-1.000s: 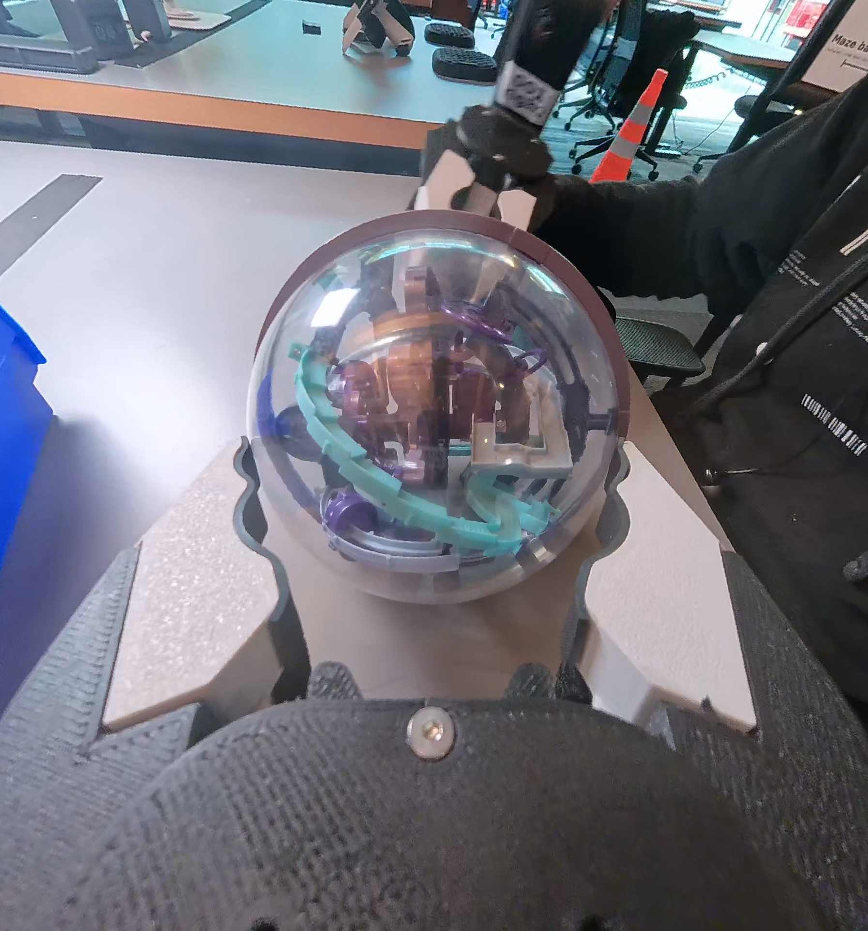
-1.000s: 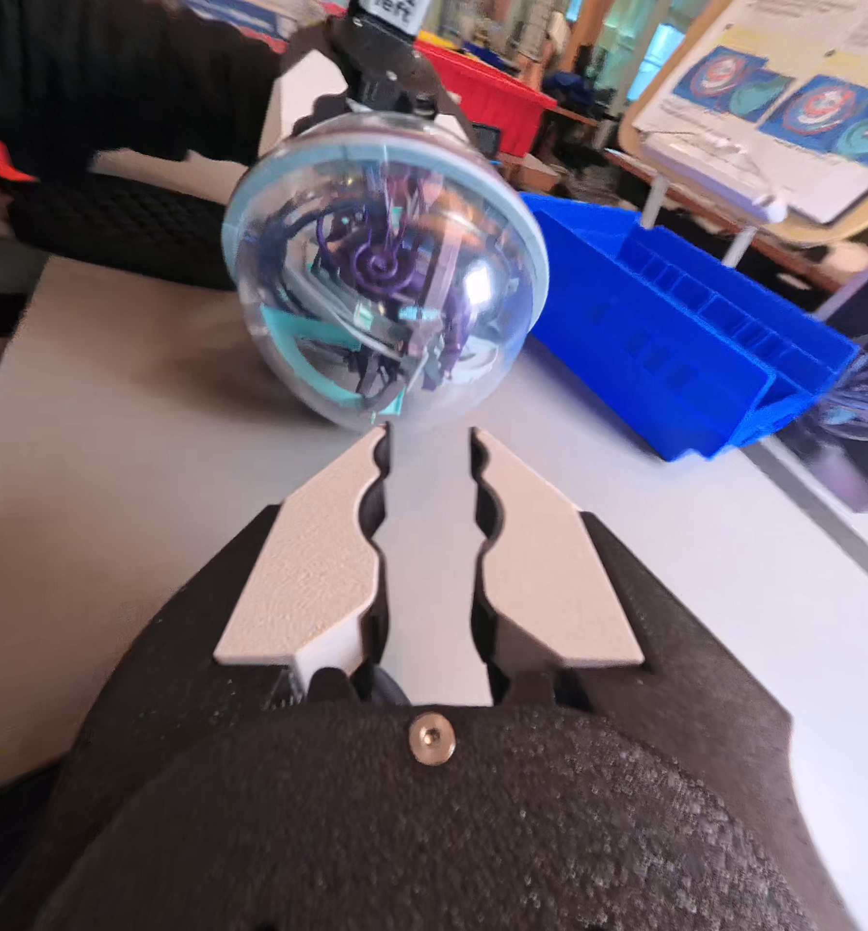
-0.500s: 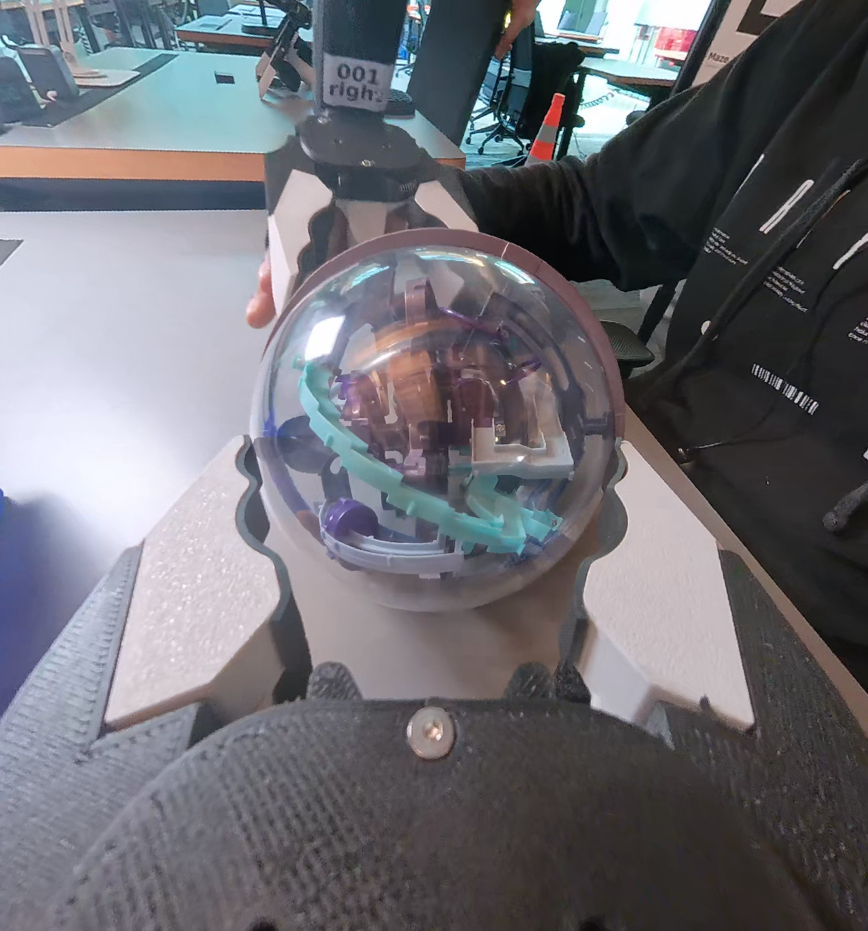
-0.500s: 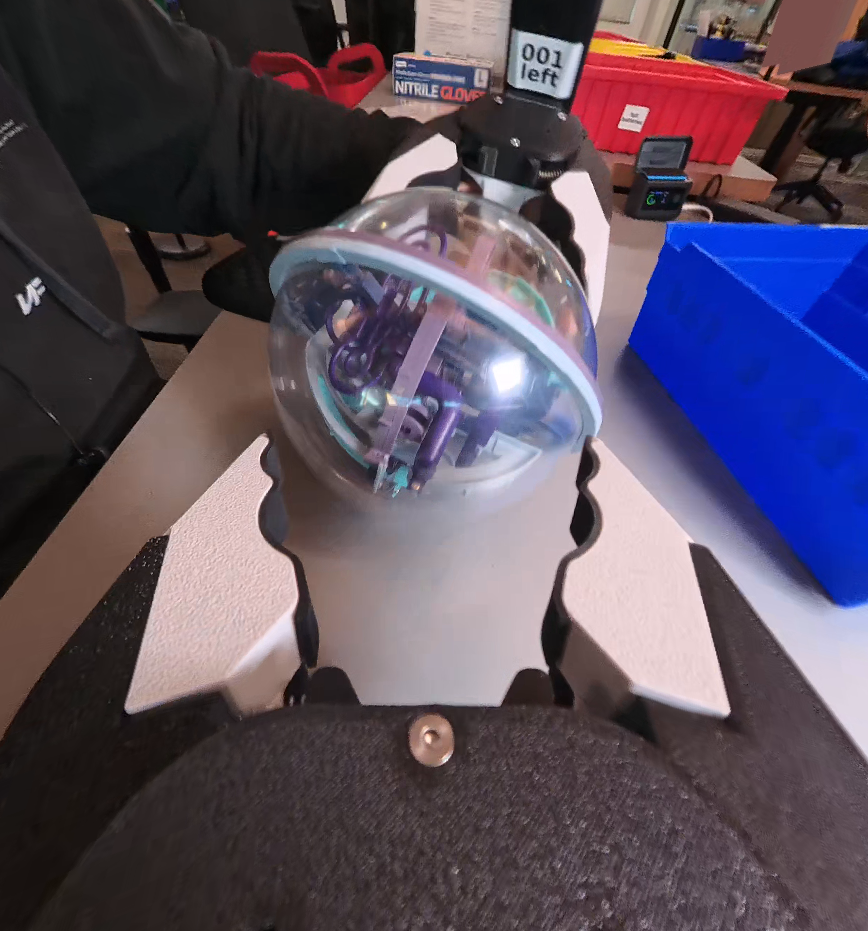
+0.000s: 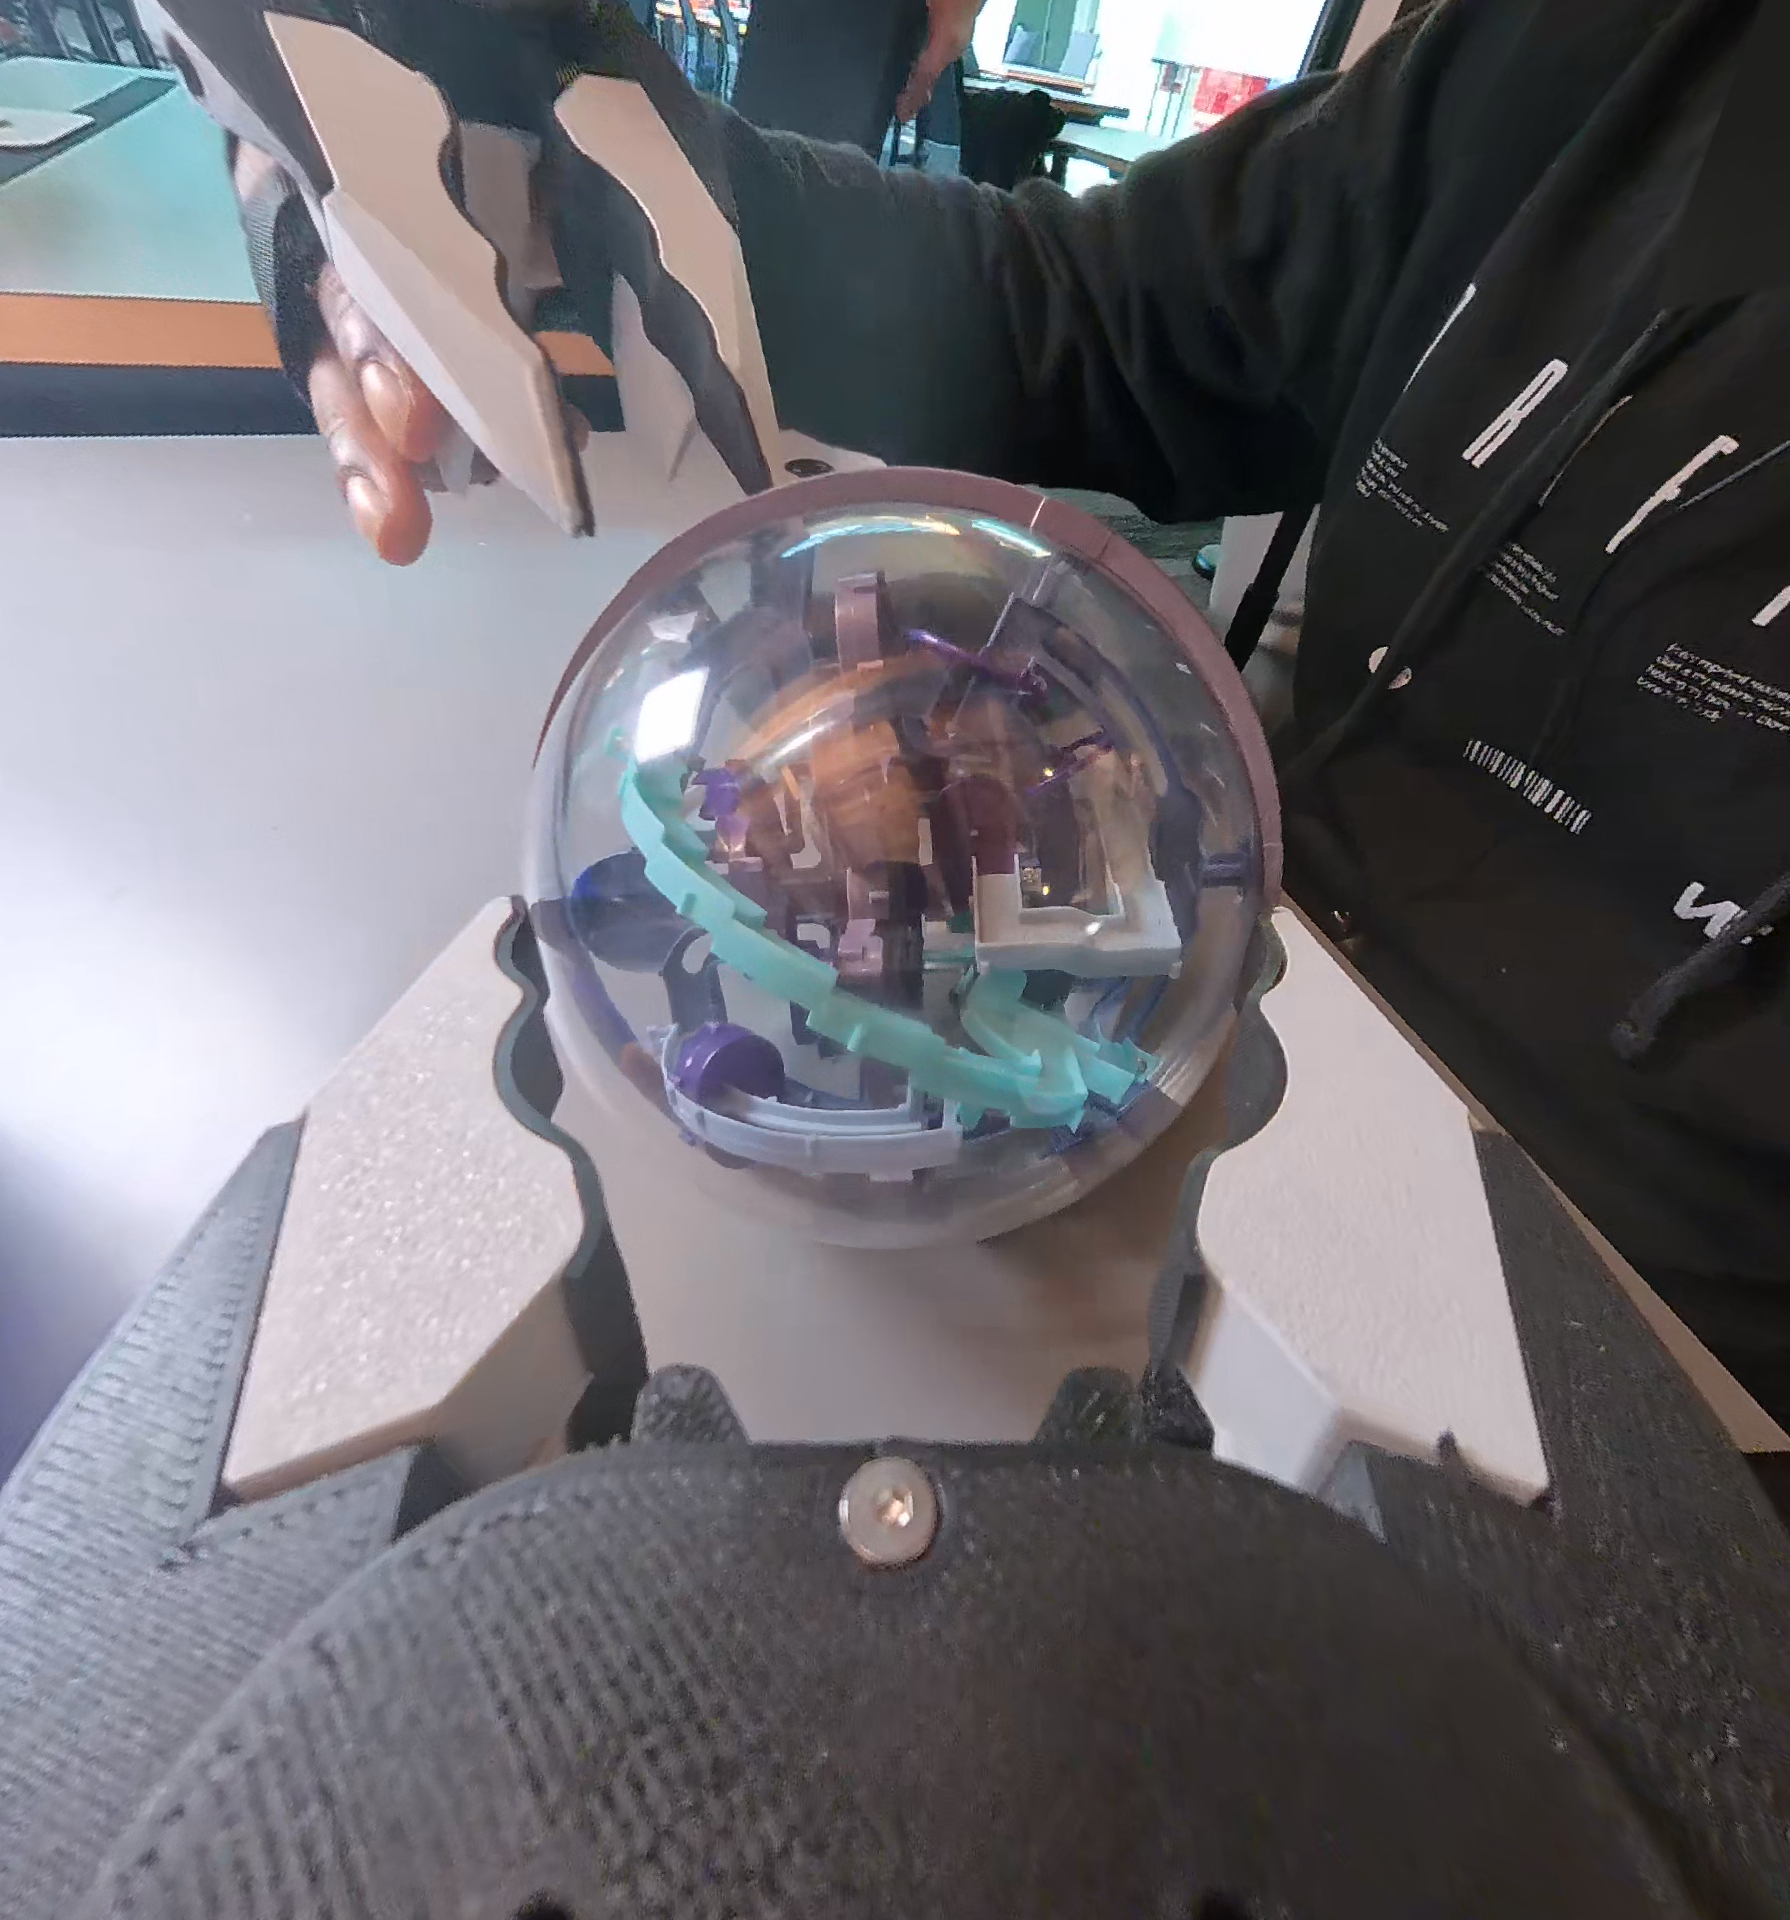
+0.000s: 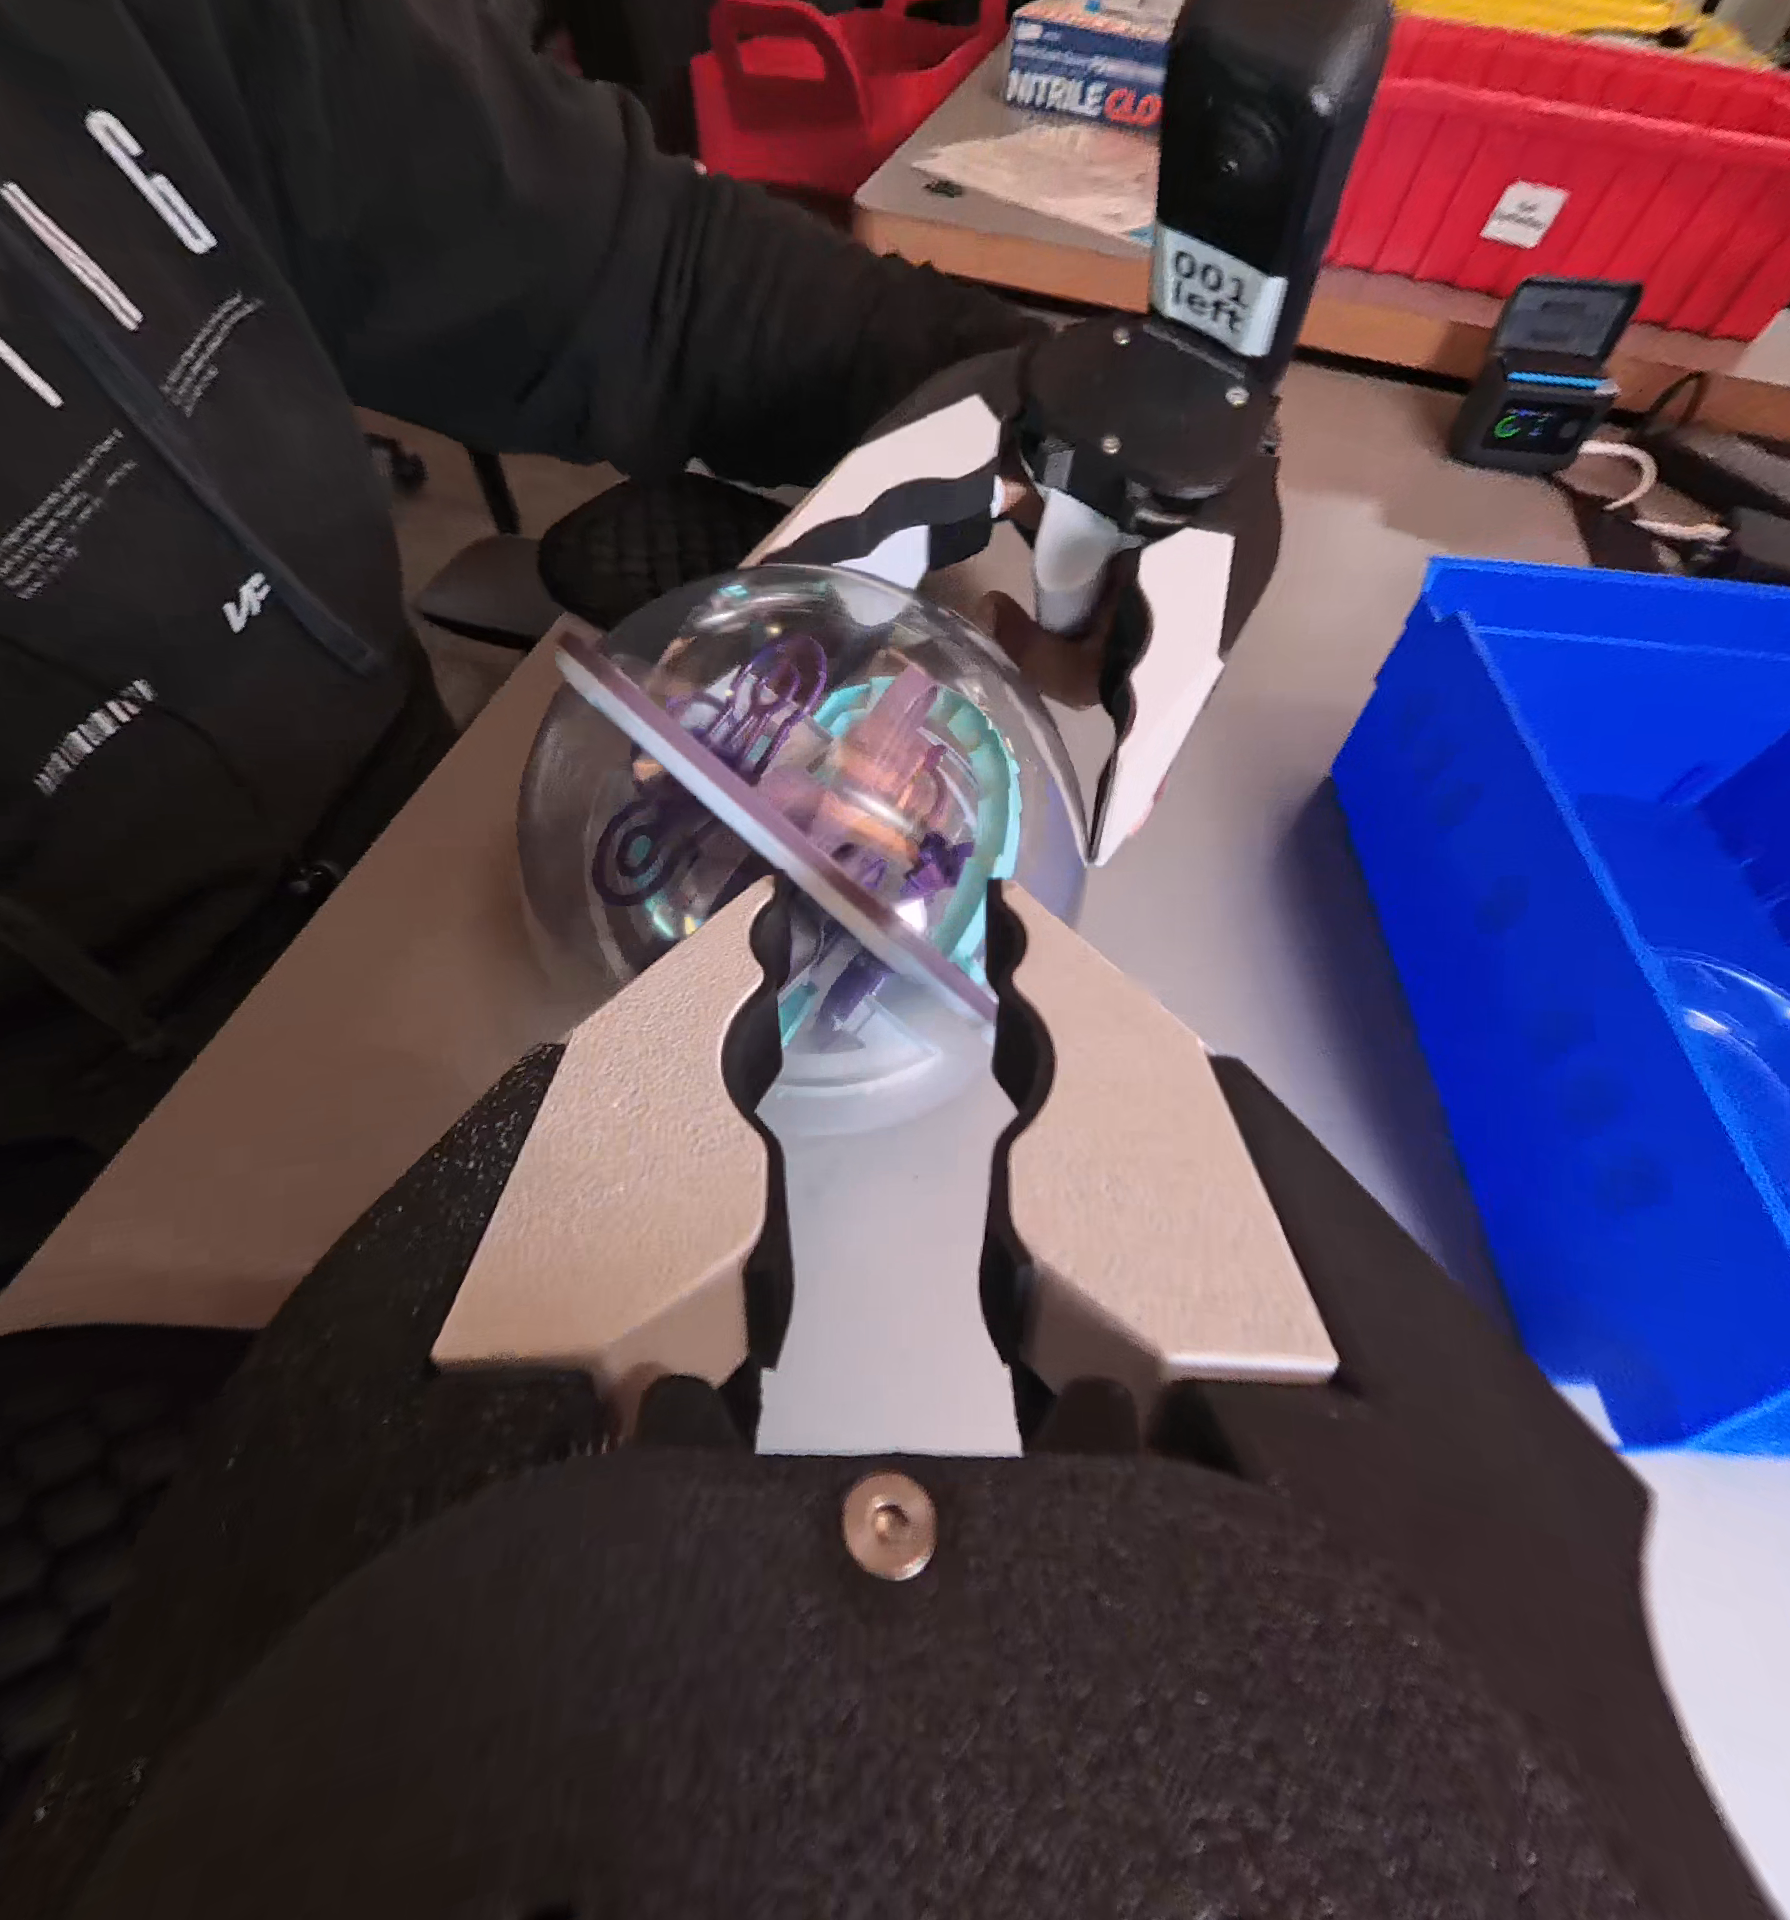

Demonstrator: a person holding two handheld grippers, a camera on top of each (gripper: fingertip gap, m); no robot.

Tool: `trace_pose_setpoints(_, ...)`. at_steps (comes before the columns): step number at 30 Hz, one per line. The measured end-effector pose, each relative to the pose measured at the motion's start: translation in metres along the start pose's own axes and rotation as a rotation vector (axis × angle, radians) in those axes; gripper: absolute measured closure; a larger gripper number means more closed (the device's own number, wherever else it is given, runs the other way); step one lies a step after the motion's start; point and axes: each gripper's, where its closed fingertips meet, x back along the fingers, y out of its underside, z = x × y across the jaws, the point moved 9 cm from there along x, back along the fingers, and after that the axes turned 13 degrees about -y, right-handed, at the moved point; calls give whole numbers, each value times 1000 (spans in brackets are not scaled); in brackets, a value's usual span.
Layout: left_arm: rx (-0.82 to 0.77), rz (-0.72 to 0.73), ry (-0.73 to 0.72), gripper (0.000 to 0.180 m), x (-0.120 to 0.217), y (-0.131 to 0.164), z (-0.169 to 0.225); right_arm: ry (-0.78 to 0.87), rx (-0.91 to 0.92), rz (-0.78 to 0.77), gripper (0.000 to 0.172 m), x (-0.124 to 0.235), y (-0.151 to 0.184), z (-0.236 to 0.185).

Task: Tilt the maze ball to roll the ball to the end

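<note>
1. The maze ball (image 5: 891, 852) is a clear sphere with a mauve band round its middle. Inside it are a teal track, purple pieces and a pale grey ledge. It sits between the fingers of the left tongs (image 5: 891, 914), over the near edge of the grey tabletop (image 5: 143, 727), close to the person's body.
2. The left tongs are spread wide. One dark wavy pad presses each side of the sphere, so they are holding the maze ball. In the right wrist view its band (image 6: 766, 821) runs on a steep slant.
3. The right tongs (image 6: 875, 904) are drawn narrow with a slim gap left between the pads. They hang above the sphere, which shows through that gap. From the left wrist view their tips (image 5: 766, 478) come down to the top of the band; I cannot tell whether they touch it.
4. The small ball inside cannot be picked out.
5. Things that bear writing:
   - a white tag with black characters (image 6: 1213, 296) on the black camera housing above the left tongs
   - a blue-and-white carton (image 6: 1078, 73) with printed lettering on the far table
   - a white sticker (image 6: 1514, 213) on the red bin (image 6: 1597, 156)
   - white print and a bar-code-like mark on the person's black hoodie (image 5: 1545, 520)
   - a small black device with a lit screen (image 6: 1535, 384)
6. A blue bin (image 6: 1597, 935) stands on the tabletop to the right of the sphere, apart from it.
</note>
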Motion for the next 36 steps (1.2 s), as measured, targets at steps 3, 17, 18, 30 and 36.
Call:
trace_pose_setpoints(3, -4, -16, 6, 51, 0, 0, -2, -56, -2, -63, 149, -1, -8, 1)
trace_pose_setpoints(17, -10, -27, 28, 53, 2, 1, 0, -95, 47, -256, 159, -16, -27, -10)
trace_pose_setpoints(18, -9, -28, 25, 53, 2, 1, 0, -89, 49, -257, 159, -17, -27, -10)
trace_pose_setpoints(30, 37, 14, -247, 31, 11, 22, 37, 1, 63, -236, 164, -15, -17, -21)
trace_pose_setpoints(36, 20, -14, -470, 44, 10, 36, 47, 65, 50, -181, 164, -11, -6, -28)
